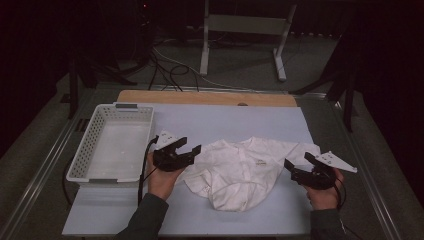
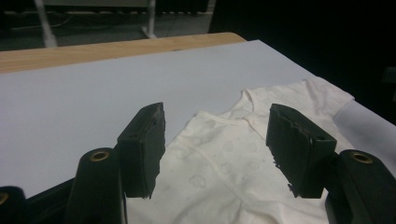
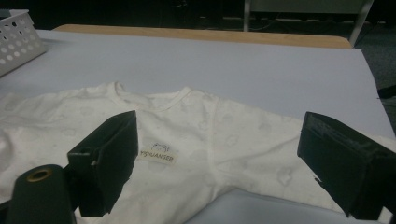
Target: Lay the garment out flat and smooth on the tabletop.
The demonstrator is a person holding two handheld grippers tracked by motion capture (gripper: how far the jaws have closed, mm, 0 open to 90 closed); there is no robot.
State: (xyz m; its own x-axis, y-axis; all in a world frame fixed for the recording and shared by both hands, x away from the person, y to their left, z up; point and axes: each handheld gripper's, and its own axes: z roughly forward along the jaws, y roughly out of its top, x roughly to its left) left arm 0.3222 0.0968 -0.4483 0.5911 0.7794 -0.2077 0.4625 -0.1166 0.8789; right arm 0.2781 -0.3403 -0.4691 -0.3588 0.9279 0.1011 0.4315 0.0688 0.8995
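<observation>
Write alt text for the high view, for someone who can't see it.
A crumpled white cotton baby garment lies on a pale blue table mat, flanked by a person's two open black handheld grippers, left and right. An empty white perforated plastic basket sits at left.

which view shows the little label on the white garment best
The right gripper view: the label lies close up on the white garment, beside one of the open jaws, its print nearly legible. The high view shows it as a tiny mark on the garment. In the left gripper view I cannot make it out.
</observation>
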